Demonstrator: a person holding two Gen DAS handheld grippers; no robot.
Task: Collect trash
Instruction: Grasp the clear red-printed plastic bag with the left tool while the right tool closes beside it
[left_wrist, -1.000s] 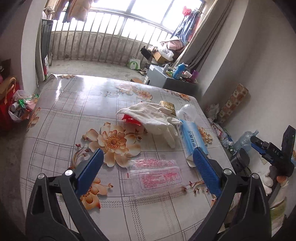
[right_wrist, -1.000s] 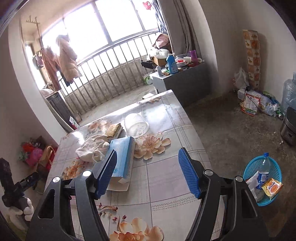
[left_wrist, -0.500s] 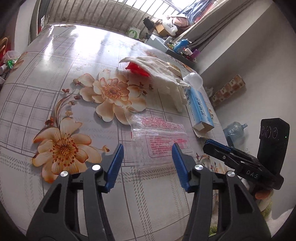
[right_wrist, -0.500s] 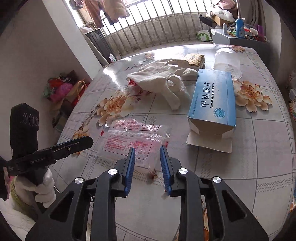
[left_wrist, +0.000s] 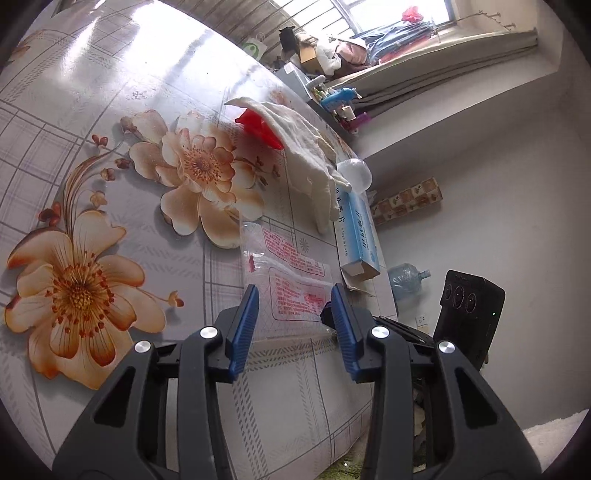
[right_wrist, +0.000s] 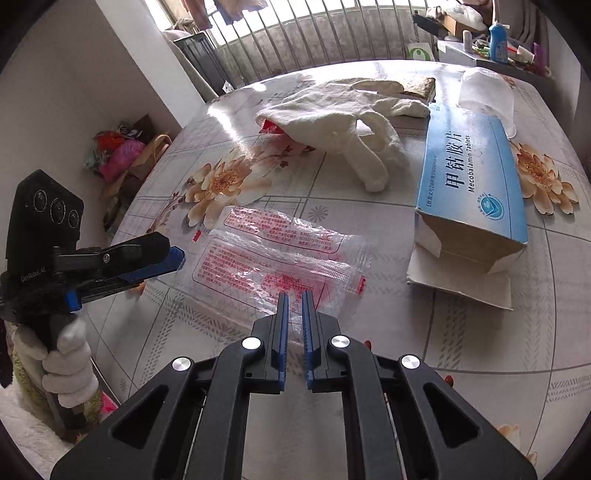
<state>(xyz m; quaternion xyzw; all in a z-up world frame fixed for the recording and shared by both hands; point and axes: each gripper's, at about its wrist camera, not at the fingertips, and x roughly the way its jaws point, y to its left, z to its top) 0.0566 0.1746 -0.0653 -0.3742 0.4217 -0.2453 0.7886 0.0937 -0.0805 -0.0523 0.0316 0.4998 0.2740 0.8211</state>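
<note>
Two clear plastic wrappers with red print (right_wrist: 273, 254) lie on the flowered table; they also show in the left wrist view (left_wrist: 291, 280). My right gripper (right_wrist: 293, 301) has its jaws nearly closed over the near edge of the front wrapper, with a narrow gap left. My left gripper (left_wrist: 295, 295) is half open at the wrappers' opposite edge, jaws on either side of it; it also shows in the right wrist view (right_wrist: 162, 258). A blue medicine box (right_wrist: 469, 181), open at its end, lies to the right.
White cloth gloves (right_wrist: 343, 118) lie over a red wrapper (left_wrist: 260, 127) beyond the wrappers. A clear plastic cup (right_wrist: 487, 92) and a brown pad (right_wrist: 417, 86) sit at the far side. The table edge (left_wrist: 351, 435) is near. A water jug (left_wrist: 404, 277) stands on the floor.
Both grippers have moved in low over the wrappers from opposite sides. The right jaws have narrowed a lot, the left jaws somewhat.
</note>
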